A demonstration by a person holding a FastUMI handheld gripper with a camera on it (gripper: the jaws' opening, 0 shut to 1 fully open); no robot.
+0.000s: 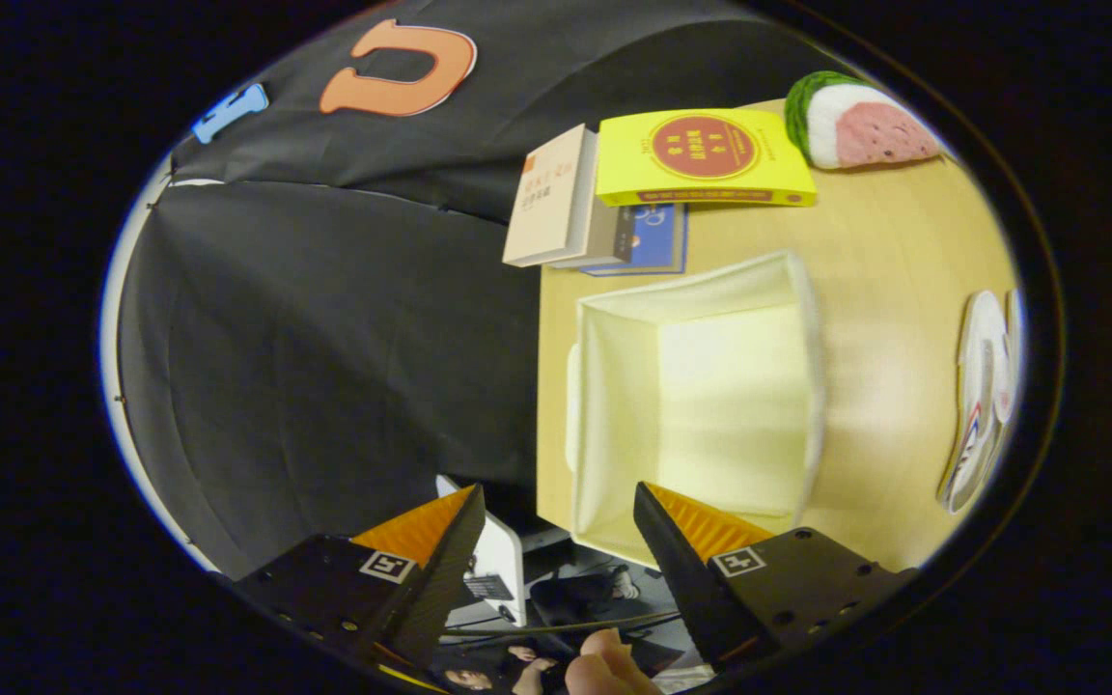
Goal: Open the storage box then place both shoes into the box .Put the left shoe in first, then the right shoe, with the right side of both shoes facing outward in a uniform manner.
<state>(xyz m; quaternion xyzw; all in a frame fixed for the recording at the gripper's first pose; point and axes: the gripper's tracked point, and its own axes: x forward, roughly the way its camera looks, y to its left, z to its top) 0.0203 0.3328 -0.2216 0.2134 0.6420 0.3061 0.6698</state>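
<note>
A cream fabric storage box (pixel 614 405) stands on the wooden table (pixel 894 251) with its top open toward me; its inside is bare. The pair of white shoes (pixel 981 405), with red and blue trim, lies on the table well beyond the box's far wall, apart from it. My gripper (pixel 556 492) is open and holds nothing. One finger sits in front of the box's near corner and the other hangs off the table's edge, over the black cloth. The whole view is rolled onto its side.
Several stacked books (pixel 566 198) and a yellow flat box (pixel 706 154) lie at the table's end past the storage box. A watermelon-slice plush (pixel 855 121) rests behind them. A white device (pixel 498 560) and a person's fingers (pixel 604 671) sit below the table edge.
</note>
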